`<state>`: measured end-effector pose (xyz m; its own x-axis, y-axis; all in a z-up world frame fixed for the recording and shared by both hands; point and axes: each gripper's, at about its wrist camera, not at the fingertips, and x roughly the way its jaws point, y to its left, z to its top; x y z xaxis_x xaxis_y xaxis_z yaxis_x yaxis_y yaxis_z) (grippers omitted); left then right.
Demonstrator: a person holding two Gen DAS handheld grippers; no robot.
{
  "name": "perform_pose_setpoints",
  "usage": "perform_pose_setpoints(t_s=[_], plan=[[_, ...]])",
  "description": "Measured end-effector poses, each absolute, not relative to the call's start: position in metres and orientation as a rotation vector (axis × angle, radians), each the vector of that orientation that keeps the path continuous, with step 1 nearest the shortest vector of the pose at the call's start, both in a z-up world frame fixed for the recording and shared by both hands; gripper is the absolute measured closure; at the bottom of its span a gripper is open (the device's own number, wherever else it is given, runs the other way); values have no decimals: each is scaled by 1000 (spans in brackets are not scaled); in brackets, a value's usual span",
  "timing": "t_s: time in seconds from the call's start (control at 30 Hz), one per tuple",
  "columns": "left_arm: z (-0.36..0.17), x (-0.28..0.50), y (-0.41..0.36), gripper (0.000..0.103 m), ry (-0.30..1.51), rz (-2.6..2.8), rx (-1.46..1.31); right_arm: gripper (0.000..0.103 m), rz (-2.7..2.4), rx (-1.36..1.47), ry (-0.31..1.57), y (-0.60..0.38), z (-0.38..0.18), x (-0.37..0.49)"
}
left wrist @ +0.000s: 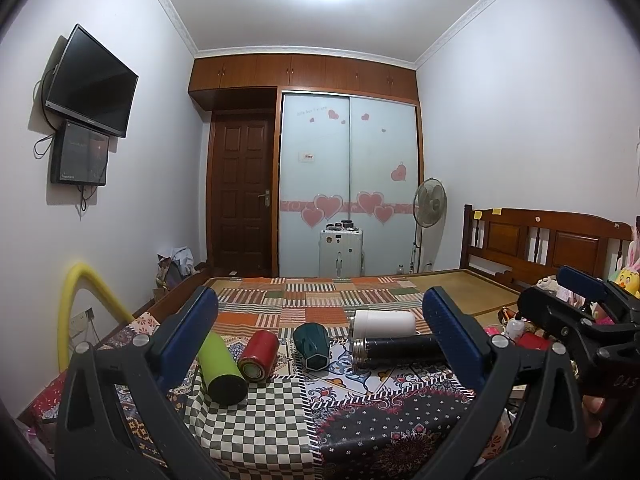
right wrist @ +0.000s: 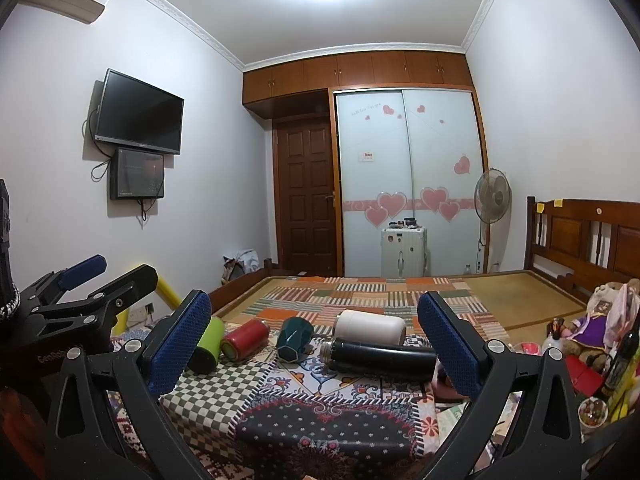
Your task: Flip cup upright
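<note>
Several cups lie on their sides on the patterned cloth (left wrist: 360,420): a green cup (left wrist: 221,368), a red cup (left wrist: 258,354), a dark teal faceted cup (left wrist: 313,346), a white cup (left wrist: 384,323) and a black flask (left wrist: 400,350). They also show in the right wrist view: green cup (right wrist: 208,344), red cup (right wrist: 245,338), teal cup (right wrist: 294,339), white cup (right wrist: 370,327), black flask (right wrist: 380,356). My left gripper (left wrist: 320,340) is open and empty, short of the cups. My right gripper (right wrist: 316,340) is open and empty, also short of them.
The cloth covers a low surface on a bed with a patchwork mat (left wrist: 320,296). A wooden headboard (left wrist: 540,240), plush toys (right wrist: 600,320) and bottles (right wrist: 620,360) are at the right. A yellow tube (left wrist: 80,300) is at the left. A fan (left wrist: 430,202) and white suitcase (left wrist: 341,252) stand by the wardrobe.
</note>
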<state>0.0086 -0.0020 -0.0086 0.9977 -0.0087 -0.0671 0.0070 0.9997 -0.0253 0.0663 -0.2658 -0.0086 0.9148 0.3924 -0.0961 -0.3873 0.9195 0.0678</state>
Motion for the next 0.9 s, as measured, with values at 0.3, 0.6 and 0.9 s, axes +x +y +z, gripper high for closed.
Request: perform_pose_setpoints(t_s=[0.3, 0.6, 0.9], plan=[[-7, 7, -1, 0, 64, -7, -27, 0, 401, 45, 104, -266, -10, 65], [-4, 3, -2, 0, 56, -11, -23, 0, 399, 40, 104, -265, -7, 64], [-3, 3, -1, 0, 54, -10, -22, 0, 398, 43, 109, -264, -6, 63]])
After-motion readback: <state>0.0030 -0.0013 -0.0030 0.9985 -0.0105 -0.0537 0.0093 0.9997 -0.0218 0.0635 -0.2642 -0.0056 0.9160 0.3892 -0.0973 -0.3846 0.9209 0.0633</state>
